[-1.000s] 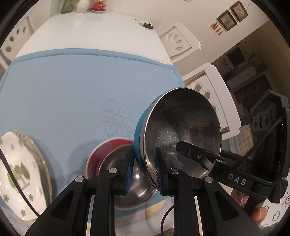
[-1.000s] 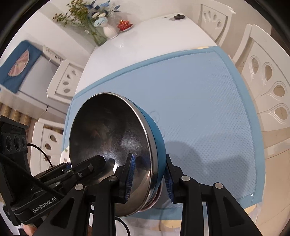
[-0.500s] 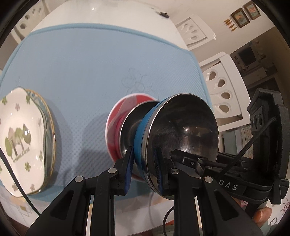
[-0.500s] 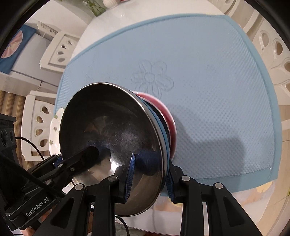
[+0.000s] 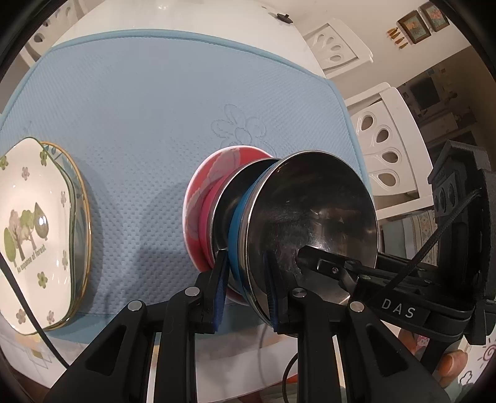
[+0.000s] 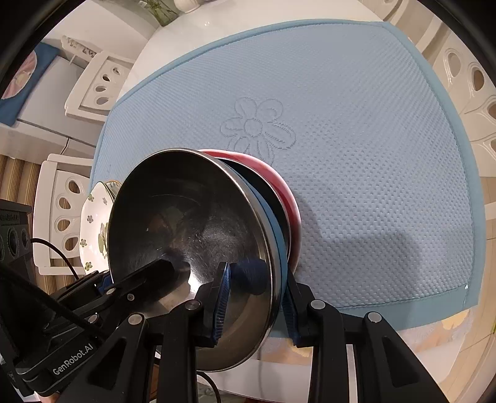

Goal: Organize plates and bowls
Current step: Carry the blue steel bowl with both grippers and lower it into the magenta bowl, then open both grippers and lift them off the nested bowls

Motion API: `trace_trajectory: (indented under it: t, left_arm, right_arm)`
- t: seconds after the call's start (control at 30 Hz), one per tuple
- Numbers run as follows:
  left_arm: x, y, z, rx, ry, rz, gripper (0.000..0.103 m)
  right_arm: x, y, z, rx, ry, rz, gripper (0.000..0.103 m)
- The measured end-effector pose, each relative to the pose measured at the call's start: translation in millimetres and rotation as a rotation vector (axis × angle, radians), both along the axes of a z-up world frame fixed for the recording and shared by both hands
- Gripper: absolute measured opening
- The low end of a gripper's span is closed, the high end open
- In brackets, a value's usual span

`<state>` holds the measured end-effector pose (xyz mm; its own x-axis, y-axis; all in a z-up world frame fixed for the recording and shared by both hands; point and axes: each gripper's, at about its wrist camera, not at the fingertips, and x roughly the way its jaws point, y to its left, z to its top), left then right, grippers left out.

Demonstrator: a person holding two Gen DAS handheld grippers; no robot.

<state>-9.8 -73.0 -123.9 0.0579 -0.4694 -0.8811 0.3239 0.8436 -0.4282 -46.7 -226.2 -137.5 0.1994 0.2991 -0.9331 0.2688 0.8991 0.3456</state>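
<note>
A blue-sided steel bowl (image 5: 310, 210) is gripped at its rim by both grippers. My left gripper (image 5: 245, 288) is shut on its near rim. My right gripper (image 6: 254, 297) is shut on the opposite rim of the same bowl (image 6: 192, 235). The bowl sits nested in another steel bowl (image 5: 226, 198) inside a red bowl (image 5: 207, 183) on the blue mat (image 5: 139, 102). The red bowl shows behind it in the right wrist view (image 6: 288, 192). A stack of white tree-print plates (image 5: 34, 229) lies on the mat's left side, partly hidden in the right wrist view (image 6: 93, 223).
White chairs (image 5: 387, 145) stand around the white table (image 5: 186, 15). The mat's front edge (image 6: 403, 307) runs close to the table edge. A flower vase (image 6: 186, 4) stands at the far end.
Both grippers lowered the blue-sided steel bowl down and forward until it nested in the steel bowl inside the red bowl. Both keep their grip.
</note>
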Motion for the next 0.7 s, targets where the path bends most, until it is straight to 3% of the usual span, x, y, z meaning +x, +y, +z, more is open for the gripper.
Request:
trace_trajectory:
  t: [0.3, 0.43, 0.7]
  left_arm:
    - [12.2, 6.1, 2.1, -0.003, 0.013, 0.022, 0.022]
    - [11.0, 8.5, 2.8, 0.056, -0.006, 0.012, 0.021]
    - [16.5, 19.5, 4.9, 0.058, 0.009, 0.053, 0.022]
  right_arm:
    - [-5.1, -12.8, 4.0, 0.021, -0.012, -0.008, 0.031]
    - [-7.1, -16.1, 8.3, 0.006, -0.019, 0.005, 0.031]
    - [-6.9, -12.1, 12.2, 0.004, -0.018, 0.03, 0.031]
